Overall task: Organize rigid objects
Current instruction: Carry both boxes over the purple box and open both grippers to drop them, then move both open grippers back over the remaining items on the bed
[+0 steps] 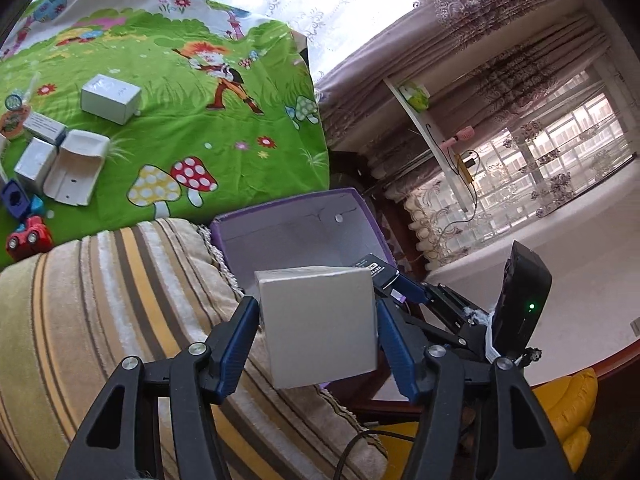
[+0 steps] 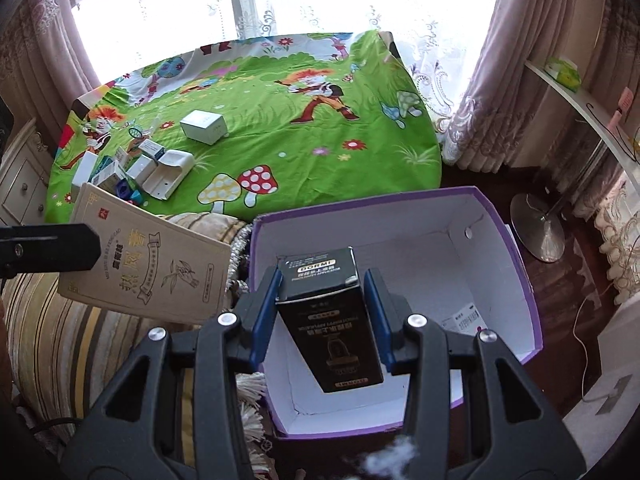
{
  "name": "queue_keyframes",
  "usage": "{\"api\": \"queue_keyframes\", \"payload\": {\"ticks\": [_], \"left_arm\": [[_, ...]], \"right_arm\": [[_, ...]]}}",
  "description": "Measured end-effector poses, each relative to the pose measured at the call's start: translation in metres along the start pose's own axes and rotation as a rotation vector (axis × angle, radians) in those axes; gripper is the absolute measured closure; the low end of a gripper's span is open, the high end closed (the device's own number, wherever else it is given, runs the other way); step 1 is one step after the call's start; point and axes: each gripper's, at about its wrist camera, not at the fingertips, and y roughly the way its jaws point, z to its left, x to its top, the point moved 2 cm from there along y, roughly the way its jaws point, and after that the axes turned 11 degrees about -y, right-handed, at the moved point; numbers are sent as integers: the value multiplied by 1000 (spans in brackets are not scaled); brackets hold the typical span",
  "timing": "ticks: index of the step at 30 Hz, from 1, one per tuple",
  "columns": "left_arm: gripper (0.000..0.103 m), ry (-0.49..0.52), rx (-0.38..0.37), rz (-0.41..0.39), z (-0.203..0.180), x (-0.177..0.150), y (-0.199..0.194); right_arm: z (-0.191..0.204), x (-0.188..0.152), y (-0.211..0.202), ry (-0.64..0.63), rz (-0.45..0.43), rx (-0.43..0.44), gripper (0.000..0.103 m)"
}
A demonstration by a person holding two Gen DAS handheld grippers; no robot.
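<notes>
Two tools, each gripping one box over the open purple bin (image 2: 516,264): the left tool (image 1: 316,320) clamps a tan box (image 1: 318,322), the right tool (image 2: 328,312) a black box (image 2: 332,328). One label (image 2: 466,318) lies in the bin. Several small boxes (image 2: 202,126) remain on the green bedsheet (image 2: 304,160); a striped cushion (image 1: 100,300) lies between.

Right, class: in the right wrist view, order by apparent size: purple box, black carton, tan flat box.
1. purple box
2. tan flat box and black carton: look alike, and both sit near the camera, so unranked.
</notes>
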Motion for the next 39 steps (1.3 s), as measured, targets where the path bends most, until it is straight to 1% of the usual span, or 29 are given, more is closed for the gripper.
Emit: {"api": "queue_keyframes", "payload": {"ticks": [2,3,4,6,10,13,16,21,27,30,39], "left_arm": [[26,-17,2,24,3,-2,7],[24,-23,5,30,4,-3,9],[23,-26,6,38,6,-4,11],[23,-25,10,41,7,-5,12],[23,38,35,-21,5,-6,3],[23,84,57,-61,4,-7,-3],[23,103,77,-91,9,-6,-9],[23,148,139,-128,16,-5,-17],[23,133,188,-176,35,-2,-32],[23,107,216,-198,49,1,-40],[24,-21,249,-272,101,7,-78]], "right_arm": [[-6,-4,-2,17,0,-7,55],[-9,-6,-3,27,3,-9,48],[-12,-8,-3,36,9,-16,35],[-16,-10,-4,41,9,-41,29],[-19,-10,-4,60,10,-27,27],[-19,-9,-5,51,8,-40,27],[-22,-9,-6,65,6,-36,26],[-16,-7,-5,61,5,-24,26],[-3,0,-6,36,-7,-21,26],[3,4,-7,35,-18,6,26],[39,20,0,-18,-22,93,26]]}}
